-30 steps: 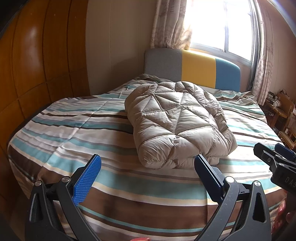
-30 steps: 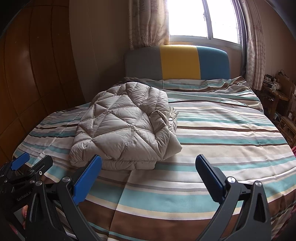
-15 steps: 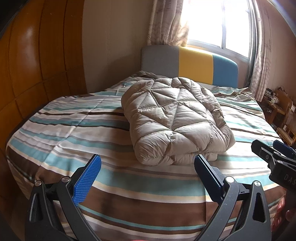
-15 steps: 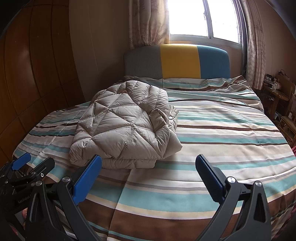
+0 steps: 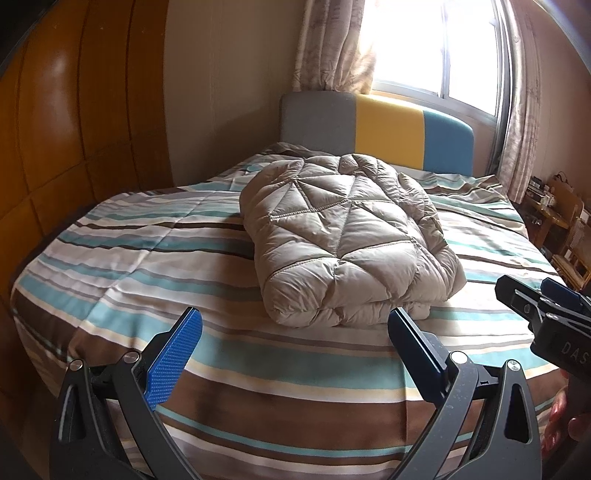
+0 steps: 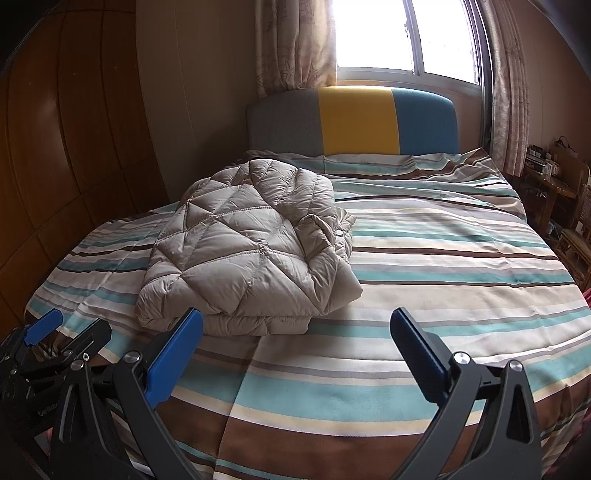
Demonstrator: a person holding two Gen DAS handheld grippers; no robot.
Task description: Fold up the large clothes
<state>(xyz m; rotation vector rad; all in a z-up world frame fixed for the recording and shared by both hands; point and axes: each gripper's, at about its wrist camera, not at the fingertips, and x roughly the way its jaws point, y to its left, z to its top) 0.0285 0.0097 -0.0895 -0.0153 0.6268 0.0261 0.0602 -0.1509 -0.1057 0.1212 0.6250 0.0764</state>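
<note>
A beige quilted down jacket lies folded into a thick, puffy rectangular bundle on the bed, its stitched seams marking out triangles and diamonds across the smooth, slightly glossy shell. The rounded folded edge faces the cameras, and looser layers with a small snap fastener show along its right side in the right wrist view. The bundle sits on the left half of the mattress, on a soft cover of horizontal stripes in teal, brown, cream and white. The left gripper hovers over the near edge of the bed with its fingers spread wide and nothing between them; the ribbed blue pad on one finger stands out against the matte dark frame, and the tips sit just short of the jacket's near fold without touching it. The right gripper is likewise wide apart and empty, over bare striped cover just right of the bundle. Each gripper shows at the edge of the other's view. Behind the bed stands a padded headboard in grey, yellow and blue panels, with patterned curtains and a bright window above it, and glossy wooden panelling on the left wall.
</note>
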